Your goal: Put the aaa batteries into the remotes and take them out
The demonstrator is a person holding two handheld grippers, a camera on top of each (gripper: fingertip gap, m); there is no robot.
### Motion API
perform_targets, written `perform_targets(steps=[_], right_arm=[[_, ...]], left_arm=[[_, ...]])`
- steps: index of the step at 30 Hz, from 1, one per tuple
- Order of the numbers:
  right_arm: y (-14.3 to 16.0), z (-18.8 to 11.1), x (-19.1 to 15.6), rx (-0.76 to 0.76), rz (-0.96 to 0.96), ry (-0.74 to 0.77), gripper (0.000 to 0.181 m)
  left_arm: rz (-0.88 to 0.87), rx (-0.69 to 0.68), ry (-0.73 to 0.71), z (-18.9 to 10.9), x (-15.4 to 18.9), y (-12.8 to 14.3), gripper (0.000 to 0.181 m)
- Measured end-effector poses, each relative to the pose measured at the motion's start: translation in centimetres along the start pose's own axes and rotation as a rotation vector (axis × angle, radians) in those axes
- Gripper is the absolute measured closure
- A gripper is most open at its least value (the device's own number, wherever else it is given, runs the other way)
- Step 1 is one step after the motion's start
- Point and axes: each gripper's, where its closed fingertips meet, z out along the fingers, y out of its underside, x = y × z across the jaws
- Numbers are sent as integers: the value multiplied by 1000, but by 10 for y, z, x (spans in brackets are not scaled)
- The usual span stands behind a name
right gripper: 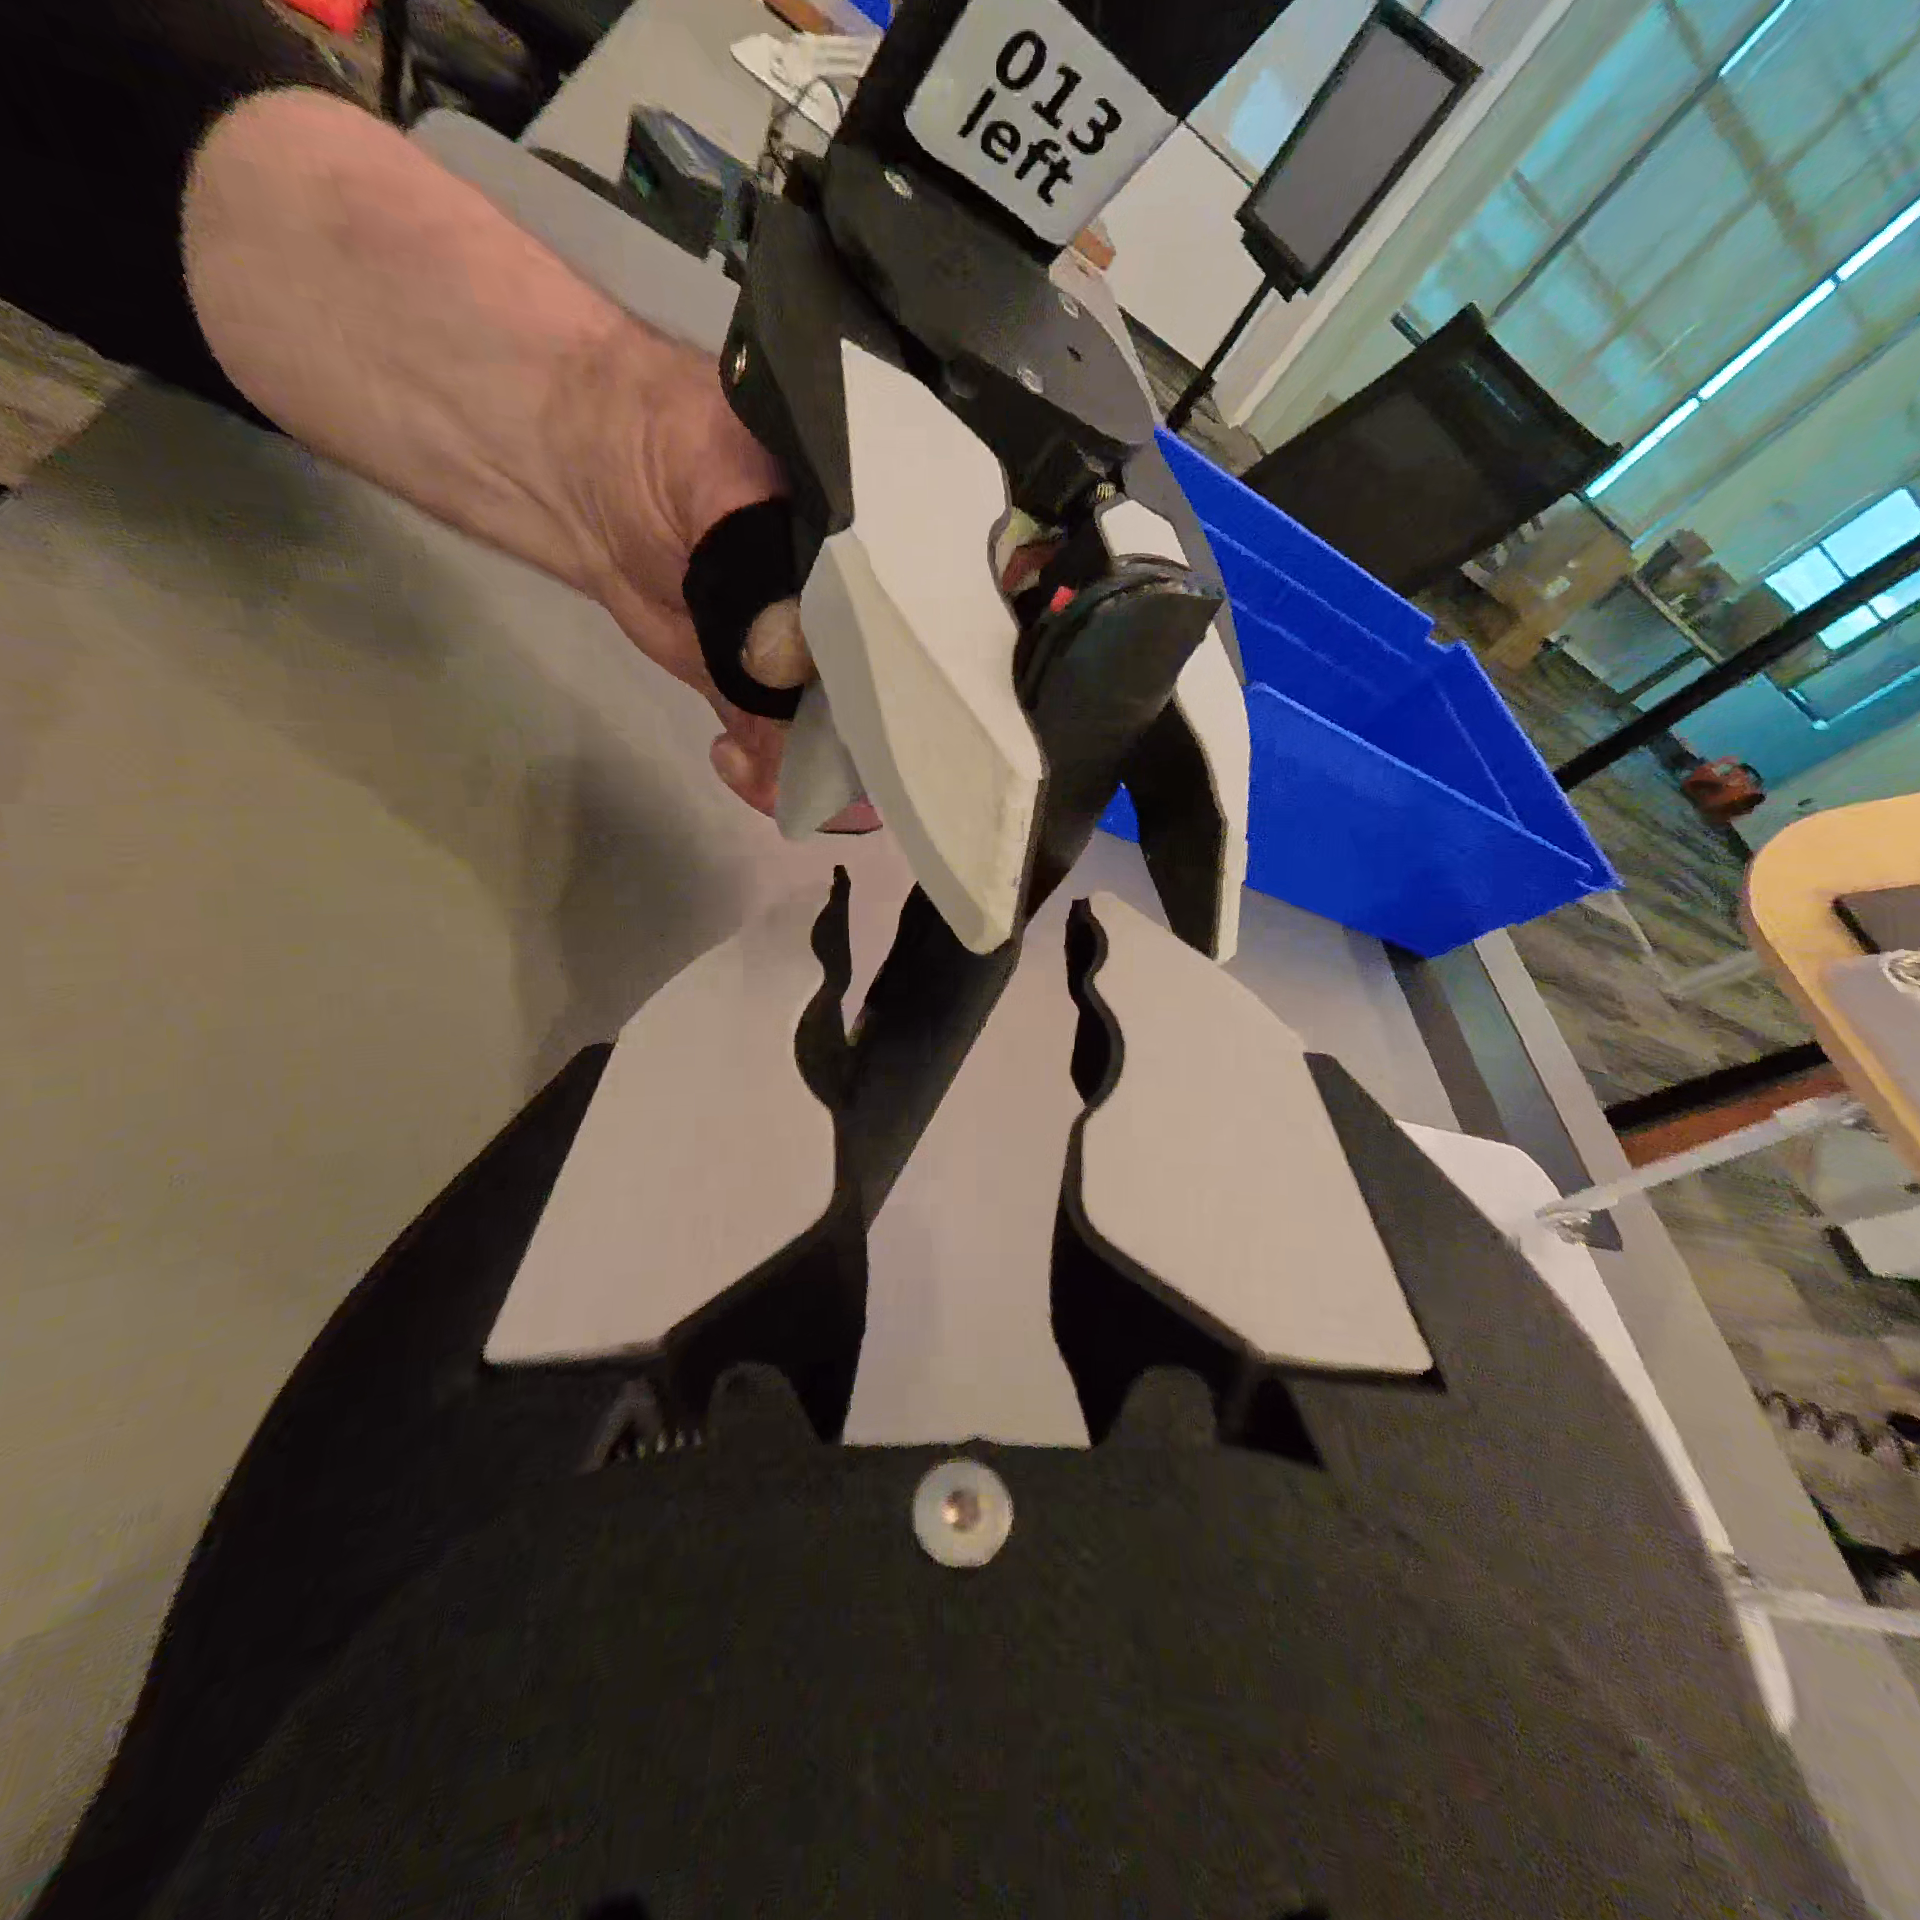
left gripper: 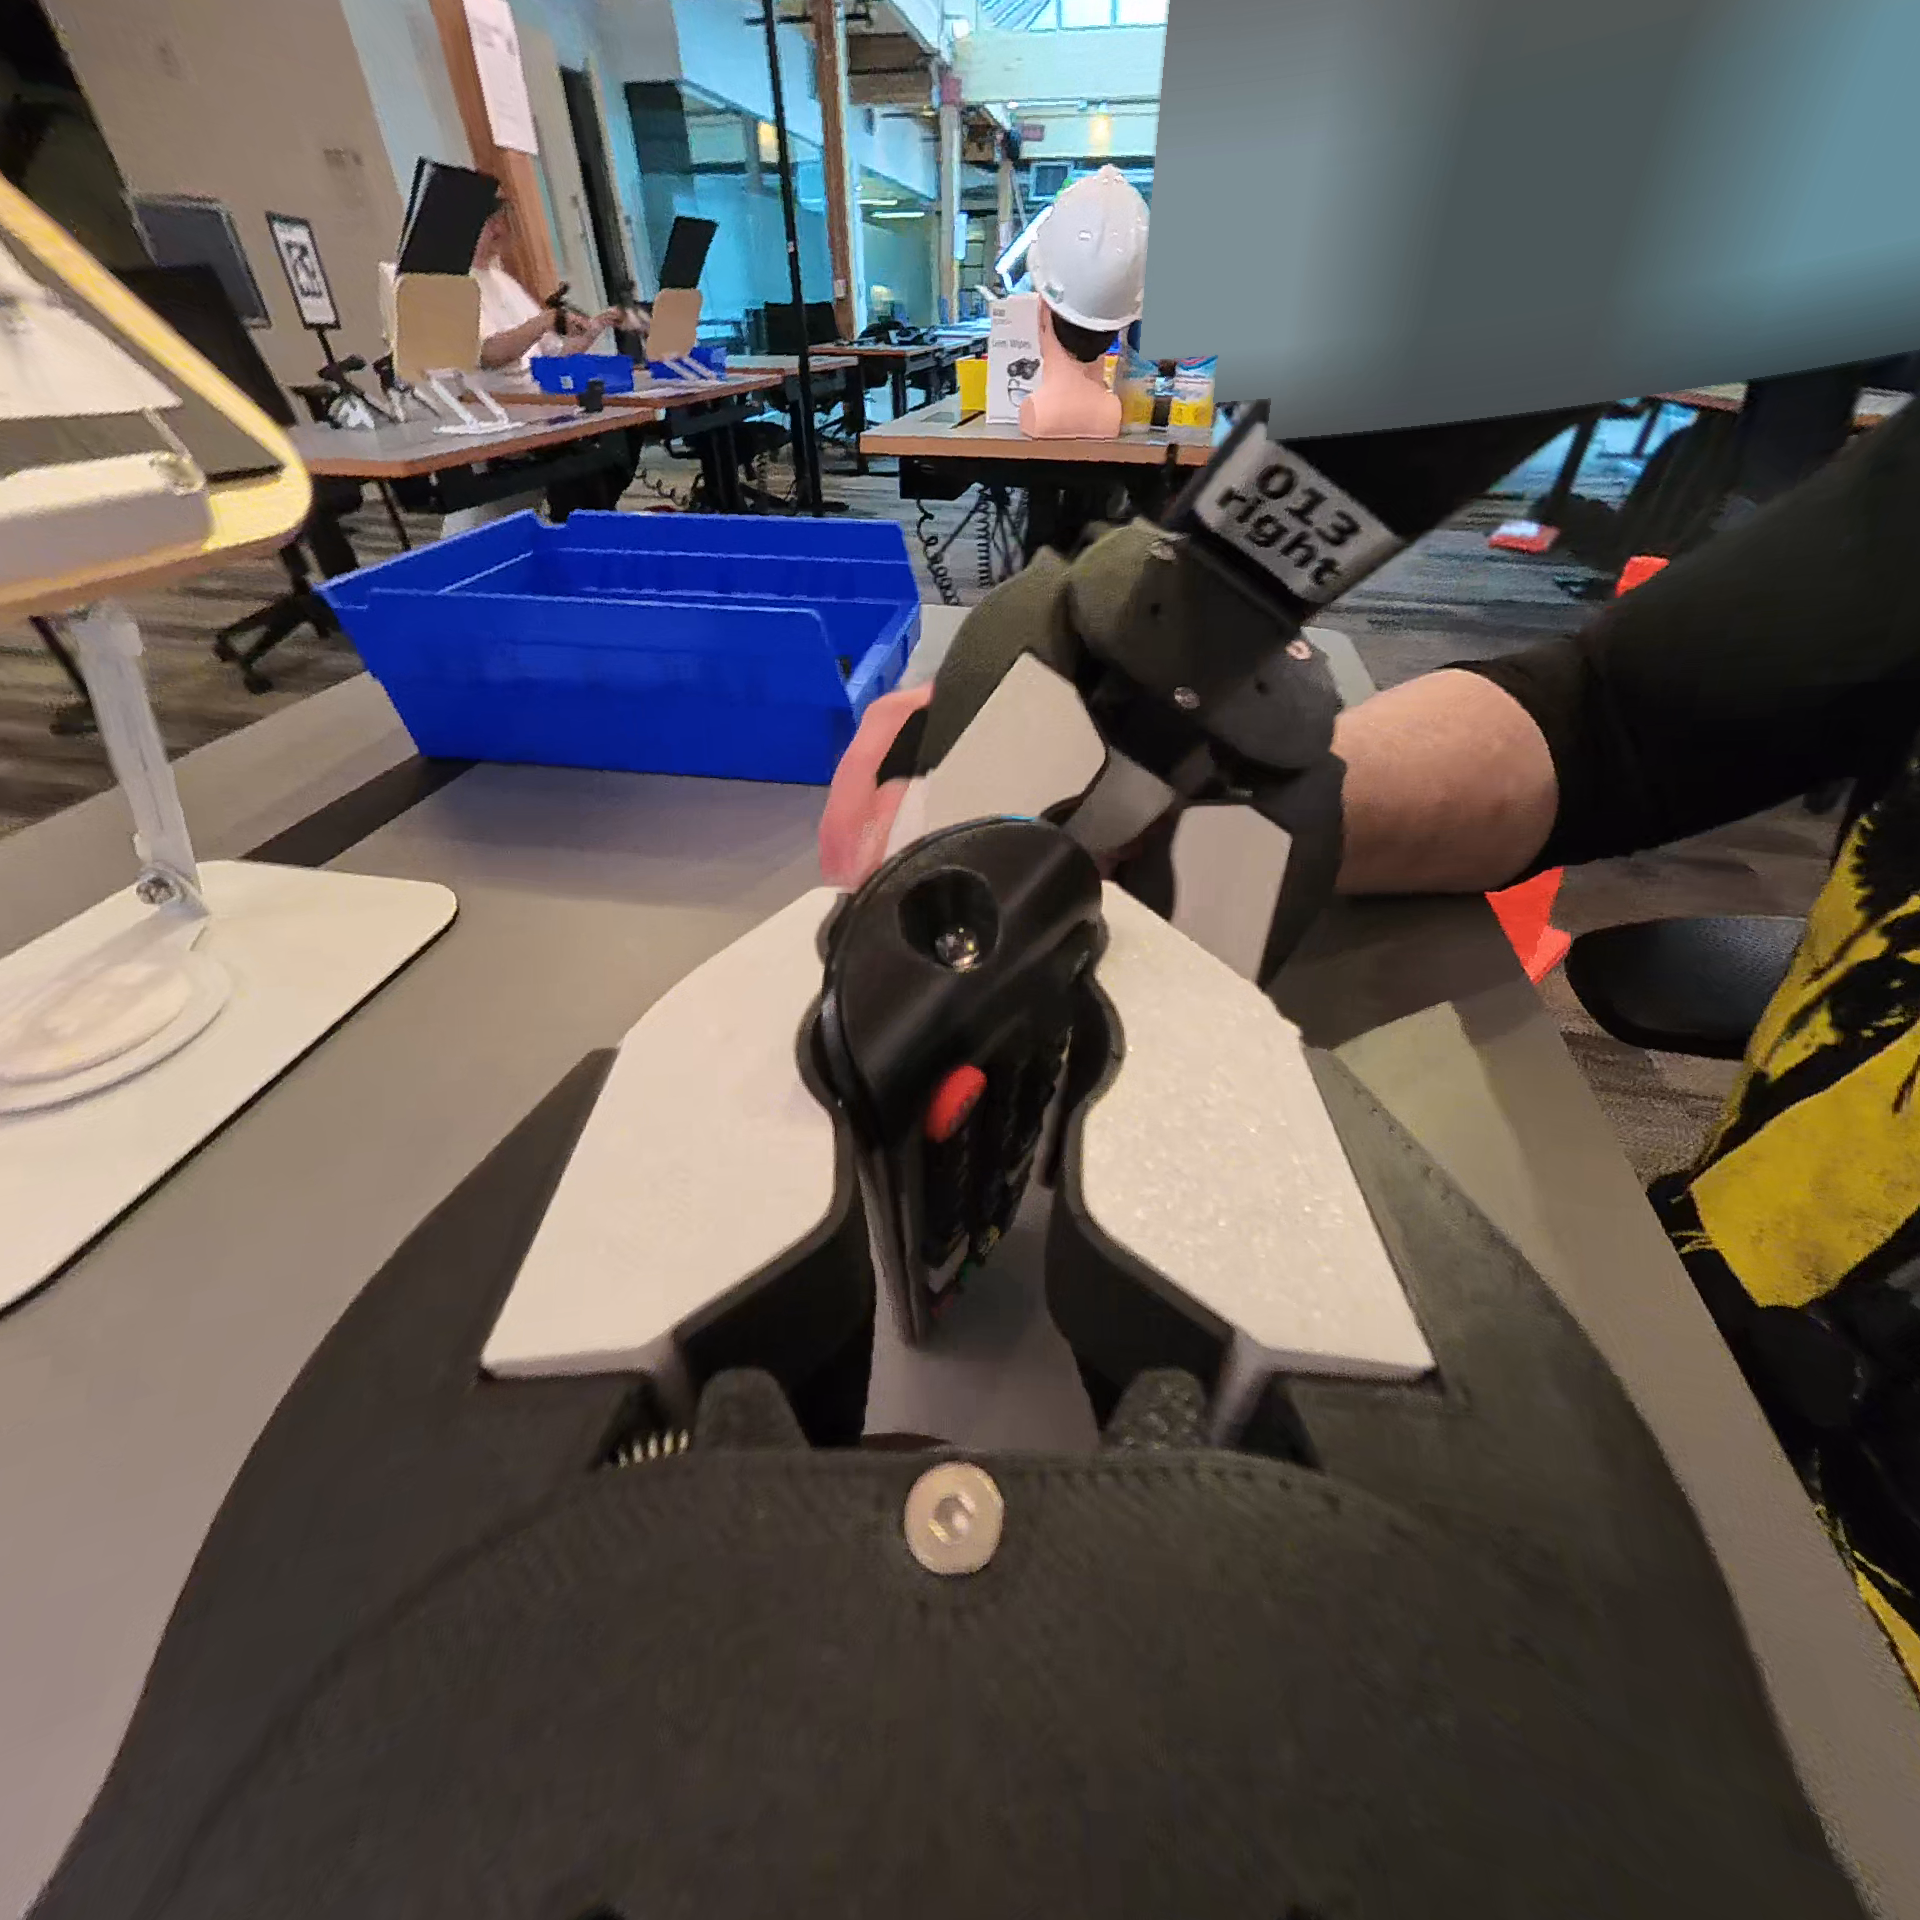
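Remote sits clamped between left tongs.

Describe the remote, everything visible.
The remote is black plastic, with a red button and rows of dark keys on one face and a round recess at its far end. It is clamped edge-on between the left gripper pads, off the table. The right gripper is open around its other end. No batteries show.

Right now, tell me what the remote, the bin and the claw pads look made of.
Remote: black plastic, semi-gloss, with a red, likely rubber, button.
Blue bin: moulded plastic, smooth, faint sheen.
Left claw pads: white, matte, grainy surface, possibly foam or printed plastic; unsure.
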Motion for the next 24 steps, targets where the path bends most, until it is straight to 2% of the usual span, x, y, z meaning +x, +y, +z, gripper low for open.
perform_targets(steps=[1, 4, 16, 20, 24], right_arm=[[0, 1, -2, 2, 6, -8, 153], [2, 1, -5, -21, -18, -17, 157], [6, 2, -14, -177, -177, -37, 161], [7, 1, -14, -199, -153, -67, 161], [6, 0, -13, -150, -103, -92, 161]], left_arm=[[19, -1, 11, 2, 4, 0, 142], [55, -5, 9, 2, 7, 1, 145], [171, -65, -33, -3, 15, 5, 149], [187, -88, -49, -2, 14, 5, 149], [194, -99, -76, 0, 9, 3, 150]])
